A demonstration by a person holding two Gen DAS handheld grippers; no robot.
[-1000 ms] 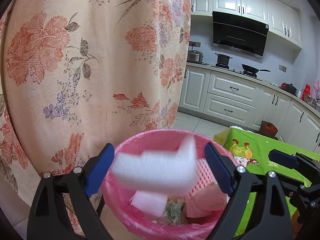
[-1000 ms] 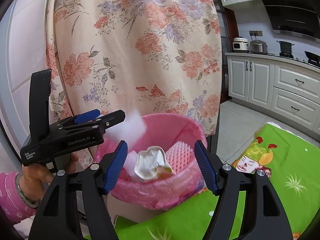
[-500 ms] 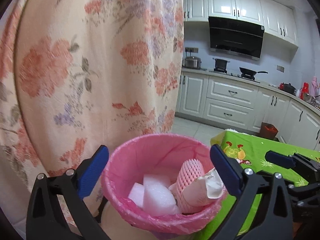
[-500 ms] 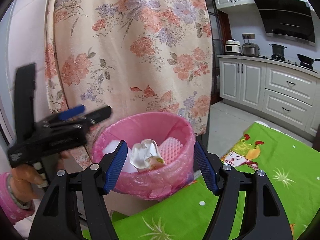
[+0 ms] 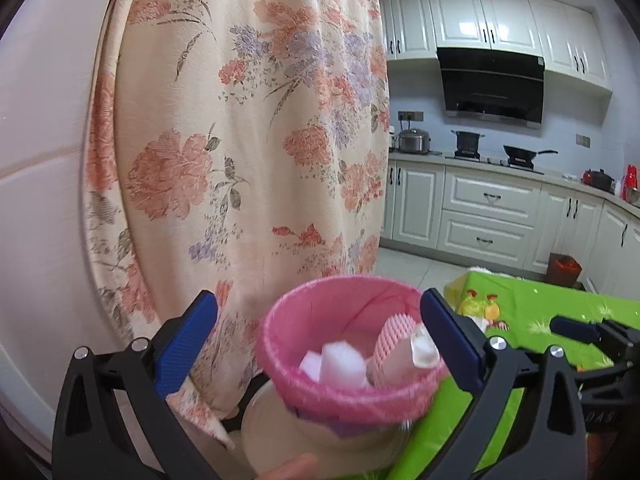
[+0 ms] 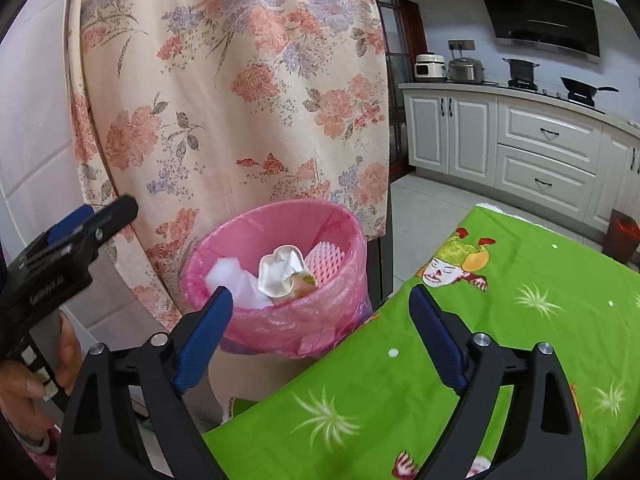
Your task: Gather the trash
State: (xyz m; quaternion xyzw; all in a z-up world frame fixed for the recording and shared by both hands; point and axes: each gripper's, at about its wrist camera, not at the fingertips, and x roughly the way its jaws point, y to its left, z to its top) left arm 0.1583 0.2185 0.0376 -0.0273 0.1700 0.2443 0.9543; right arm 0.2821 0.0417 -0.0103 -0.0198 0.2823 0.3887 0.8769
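Floral curtain (image 5: 248, 152) — bin (image 5: 348, 396) now farther

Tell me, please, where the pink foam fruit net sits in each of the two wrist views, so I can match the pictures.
Left wrist view: the foam net stands at lower centre-right, in the right side of the pink-lined bin, beside white foam blocks.
Right wrist view: the foam net is just left of centre, at the bin's far right wall, behind a crumpled wrapper.
Shared landmark: the floral curtain behind the bin.
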